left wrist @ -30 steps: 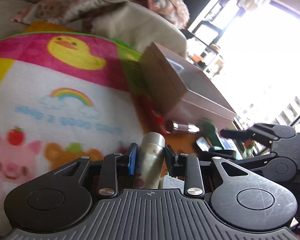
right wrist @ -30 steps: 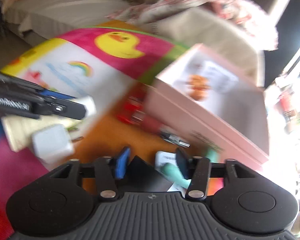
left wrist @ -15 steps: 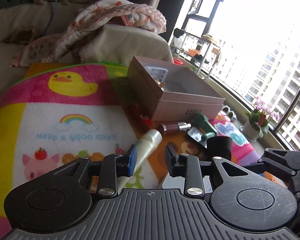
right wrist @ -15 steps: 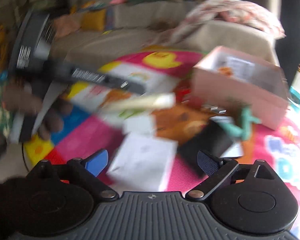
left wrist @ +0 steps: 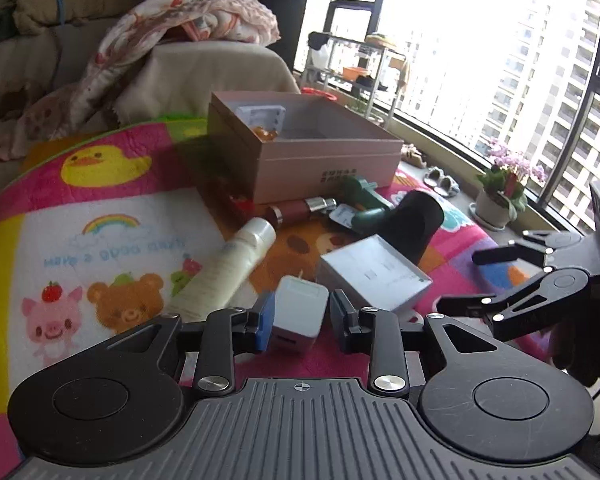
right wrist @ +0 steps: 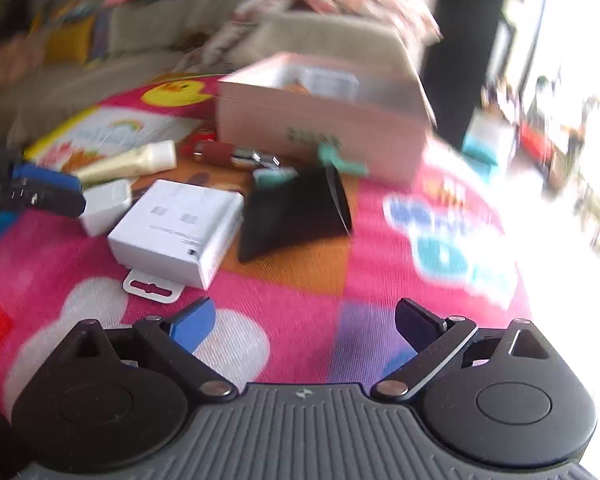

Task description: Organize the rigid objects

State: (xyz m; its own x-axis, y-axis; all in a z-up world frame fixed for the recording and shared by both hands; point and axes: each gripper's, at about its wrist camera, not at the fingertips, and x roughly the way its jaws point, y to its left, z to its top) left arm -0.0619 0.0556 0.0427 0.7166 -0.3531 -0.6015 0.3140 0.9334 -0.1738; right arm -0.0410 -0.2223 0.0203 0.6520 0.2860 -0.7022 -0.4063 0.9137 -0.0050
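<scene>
My left gripper (left wrist: 304,320) hovers low over the play mat (left wrist: 100,240), its jaws opening, nothing pressed between the pads. A white charger cube (left wrist: 298,314) lies just past its fingertips. The cream tube (left wrist: 228,268) rests loose on the mat beside it. In the right wrist view the left gripper (right wrist: 78,194) comes in from the left, next to the cube (right wrist: 106,206). My right gripper (right wrist: 306,320) is empty over pink mat, its jaws wide and still opening; it also shows at the right (left wrist: 476,280). The pink box (left wrist: 300,152) stands open behind.
In front of the box lie a white flat carton (left wrist: 374,276), a black tapered cup (left wrist: 416,220), a green toy (left wrist: 364,200) and a maroon cylinder (left wrist: 296,214). A sofa with a blanket (left wrist: 188,20) is behind; a window ledge with a flower pot (left wrist: 496,208) is at right.
The left gripper let go of the cream tube, which now lies on the mat, and drew back. The right gripper's jaws spread wide and it pulled away from the box.
</scene>
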